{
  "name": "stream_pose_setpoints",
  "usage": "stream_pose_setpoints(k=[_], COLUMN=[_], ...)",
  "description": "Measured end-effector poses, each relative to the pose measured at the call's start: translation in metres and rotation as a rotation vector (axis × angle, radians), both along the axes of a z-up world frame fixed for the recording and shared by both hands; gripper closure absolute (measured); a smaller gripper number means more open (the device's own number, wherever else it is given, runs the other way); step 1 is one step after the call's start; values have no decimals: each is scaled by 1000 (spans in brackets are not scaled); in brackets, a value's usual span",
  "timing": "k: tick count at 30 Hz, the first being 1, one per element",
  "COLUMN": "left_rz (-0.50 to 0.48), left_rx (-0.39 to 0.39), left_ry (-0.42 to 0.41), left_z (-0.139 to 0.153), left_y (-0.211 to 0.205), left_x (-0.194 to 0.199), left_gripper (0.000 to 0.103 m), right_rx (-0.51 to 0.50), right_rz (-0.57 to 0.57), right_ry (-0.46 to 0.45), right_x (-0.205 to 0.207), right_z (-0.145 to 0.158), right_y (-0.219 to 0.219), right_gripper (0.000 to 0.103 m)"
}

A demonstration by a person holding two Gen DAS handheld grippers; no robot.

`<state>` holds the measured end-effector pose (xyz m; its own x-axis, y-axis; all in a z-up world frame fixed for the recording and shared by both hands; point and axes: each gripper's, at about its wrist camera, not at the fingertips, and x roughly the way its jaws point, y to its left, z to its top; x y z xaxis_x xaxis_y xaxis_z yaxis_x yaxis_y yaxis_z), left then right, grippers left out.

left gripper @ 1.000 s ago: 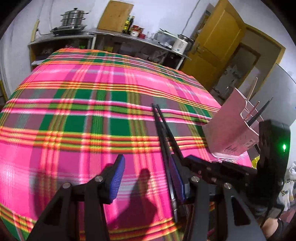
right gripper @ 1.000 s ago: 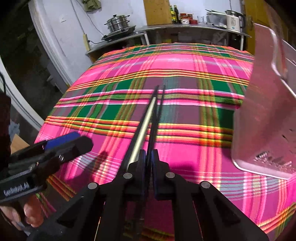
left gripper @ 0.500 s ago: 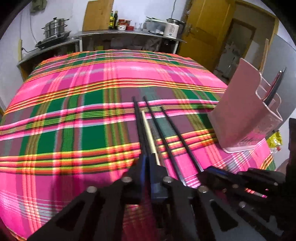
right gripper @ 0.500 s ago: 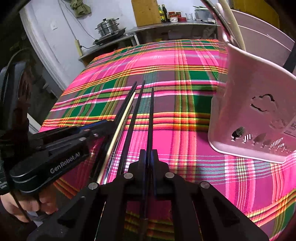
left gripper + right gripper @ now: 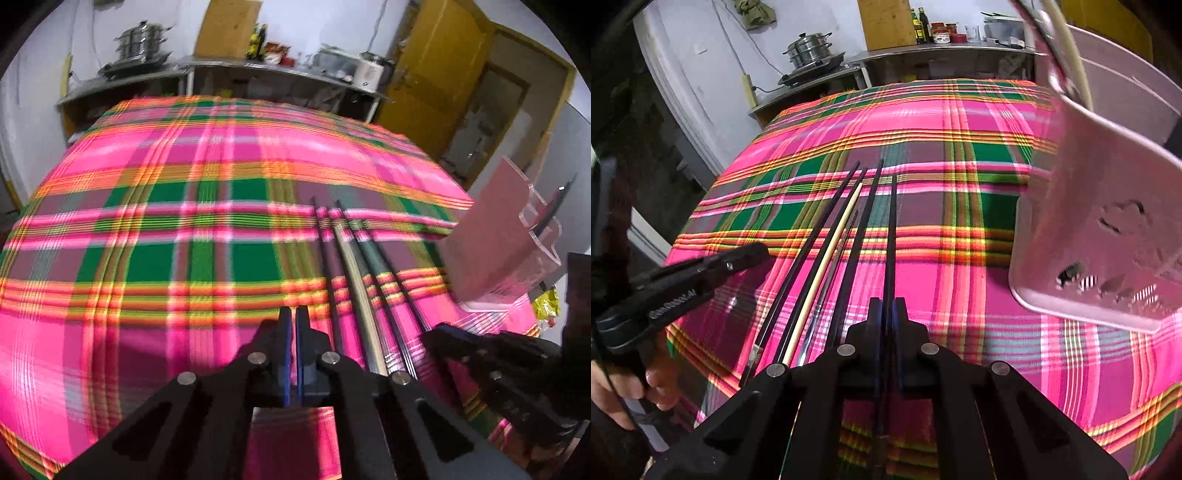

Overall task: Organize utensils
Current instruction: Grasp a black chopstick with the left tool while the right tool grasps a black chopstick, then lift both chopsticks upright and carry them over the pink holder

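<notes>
Black plastic tools nearest the lens in both views. Right tool (image 5: 886, 321) clenched on one black chopstick (image 5: 892, 229), thin, smooth, straight; its long axis runs dead ahead from the tool, tip away from it over the cloth. Left tool (image 5: 293, 332) clenched too, blue pads together, nothing between them. Landmark: the pink utensil holder (image 5: 1108, 236). It stands ahead and to the right of the right tool, just beside the held stick's line, tilted in the lens; matte pink plastic, rounded corners, small cut-out shapes low on its wall, a few sticks already upright inside. Left of the holder, on the surface, lies the loose bundle (image 5: 827, 258): several black chopsticks, one pale wooden-looking one (image 5: 827, 266), one thin metallic rod, all roughly parallel and fanning slightly at the far tips. Left tool sits further from the holder, beyond the bundle; right hand is the nearer. Judgement: stick must swing from lying forward to upright, rightward over the holder's rim. Plaid tablecloth (image 5: 960, 122), woven, pink-green-orange, covers the surface.
</notes>
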<state>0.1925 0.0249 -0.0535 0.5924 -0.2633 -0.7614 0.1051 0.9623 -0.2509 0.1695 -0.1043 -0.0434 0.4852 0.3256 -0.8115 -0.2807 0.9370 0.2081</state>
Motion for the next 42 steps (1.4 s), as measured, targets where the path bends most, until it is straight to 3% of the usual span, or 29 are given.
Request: stream_pose_setpoints(k=[3,4,9,23,28,35,42], left_rz=[-61,-70,-91,-92,-88,-72,-49], left_rx=[24,38,86,136,126,102,38], left_ry=[-10,-12,34,23,33,44,-19], left_z=[4,3,-10,-9,-10,-8,16], left_y=[-15,-19,-29,-32,-29,-23,-7], left_x=[8,12,27,33,43,51,28], left_gripper=[80,80,80,84,88,97,97], right_rx=[-20,-21,-39,-118,-146,-102,-43], right_rz=[2,2,3,29,35,22,26], right_ry=[-7,-5,-8,-22,-25,-3,-33], right_x=[6,9,20,44,52,59,41], right_z=[0,-1,-1,-4,-6,-5,12], right_y=[5,6,11,33,41,37,31], right_gripper=[97,97,97,95,95,98,98])
